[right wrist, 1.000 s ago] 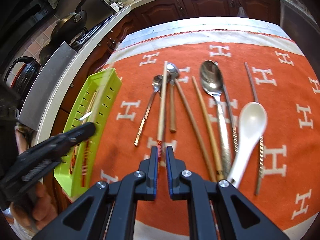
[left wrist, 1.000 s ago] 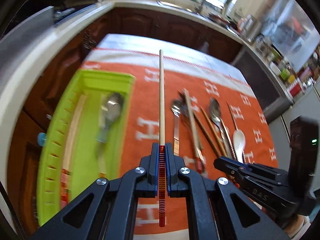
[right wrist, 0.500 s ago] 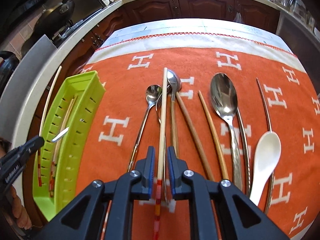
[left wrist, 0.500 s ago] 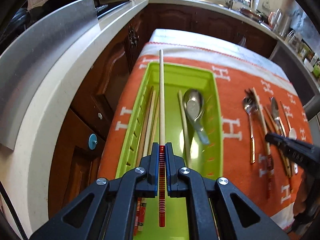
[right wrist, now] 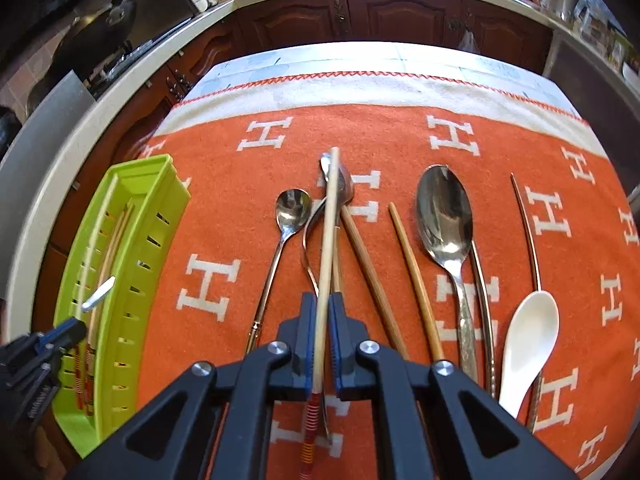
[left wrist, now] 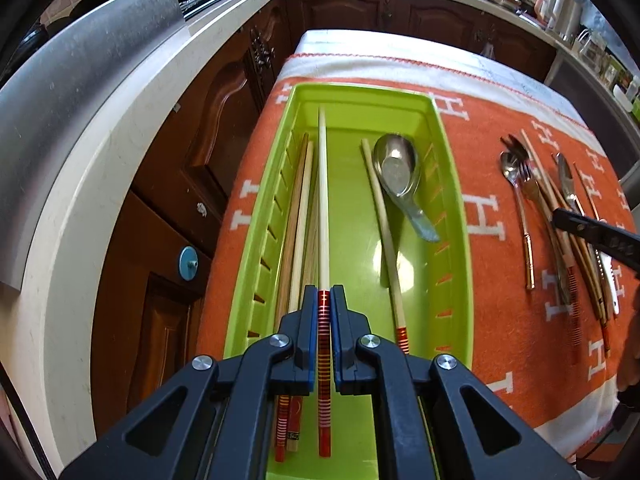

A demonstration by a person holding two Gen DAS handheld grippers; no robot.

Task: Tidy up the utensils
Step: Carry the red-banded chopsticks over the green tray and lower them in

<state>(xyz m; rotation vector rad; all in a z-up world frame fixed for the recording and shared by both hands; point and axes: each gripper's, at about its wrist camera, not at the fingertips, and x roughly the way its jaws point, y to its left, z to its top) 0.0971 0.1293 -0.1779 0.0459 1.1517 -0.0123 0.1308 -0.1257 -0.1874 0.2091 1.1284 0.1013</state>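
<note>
The left gripper is pinched tight on a pale chopstick at its red-striped end, holding it lengthwise over the green tray, which sits at the left edge of the orange cloth covering the worktop. Inside the tray, a few more chopsticks lie along the slotted left wall, a single pale chopstick lies down the middle, and a metal soup spoon rests bowl-up against the right side, touching that chopstick.

The right gripper has its jaws pressed onto another pale chopstick with a striped end, which crosses over a fork and a spoon on the cloth. Beside them lie a small spoon, two brown chopsticks, a large spoon, a thin metal chopstick and a white ceramic spoon, all well apart from the tray
</note>
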